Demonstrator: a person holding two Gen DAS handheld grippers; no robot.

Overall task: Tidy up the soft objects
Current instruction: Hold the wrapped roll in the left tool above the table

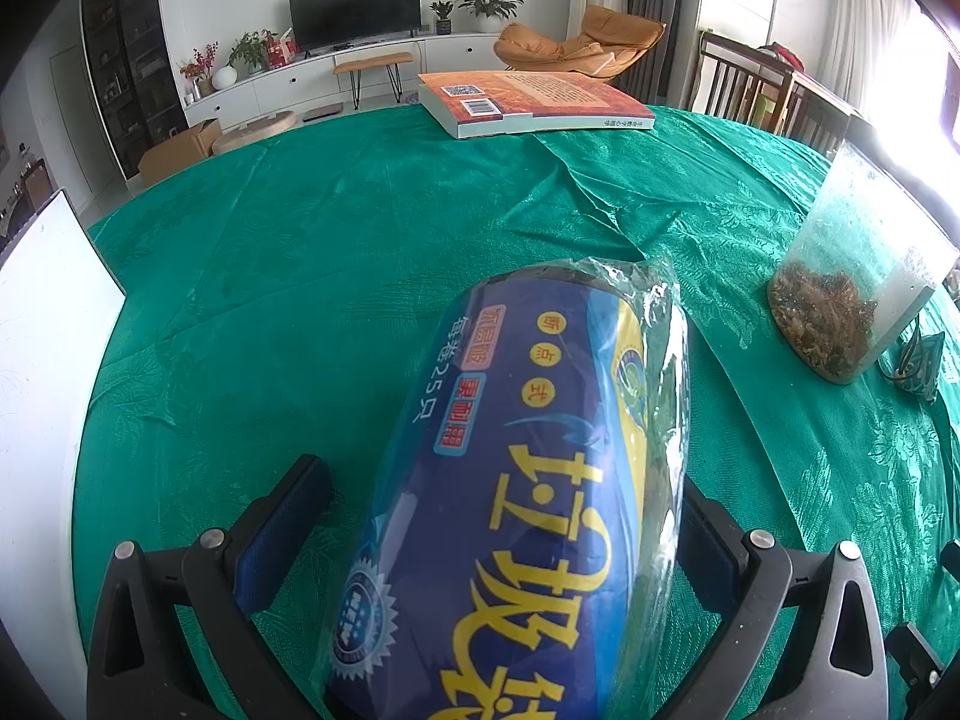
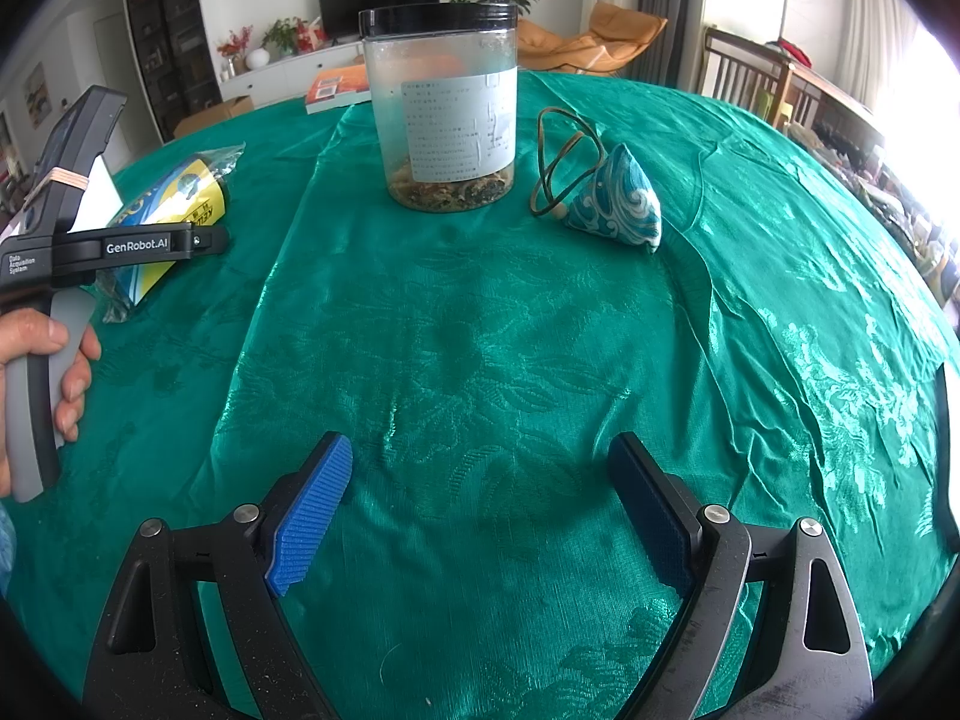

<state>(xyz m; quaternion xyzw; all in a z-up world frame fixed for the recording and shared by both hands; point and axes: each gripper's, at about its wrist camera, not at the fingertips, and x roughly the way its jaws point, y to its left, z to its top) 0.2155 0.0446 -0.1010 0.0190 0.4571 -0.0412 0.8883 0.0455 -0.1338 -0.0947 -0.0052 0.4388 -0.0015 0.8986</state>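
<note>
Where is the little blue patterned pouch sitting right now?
In the right wrist view the pouch lies on the green tablecloth, just right of the plastic jar, beside a loop of cord.

The left wrist view sits low and close behind the left tool [image 1: 498, 516], facing across the tabletop [image 1: 300, 252] toward the television wall. The right wrist view looks the same way from farther right, over the right tool [image 2: 480, 480]. Both share the jar [image 1: 852, 276] [image 2: 444, 108] and book [image 1: 528, 102] [image 2: 336, 90]
</note>
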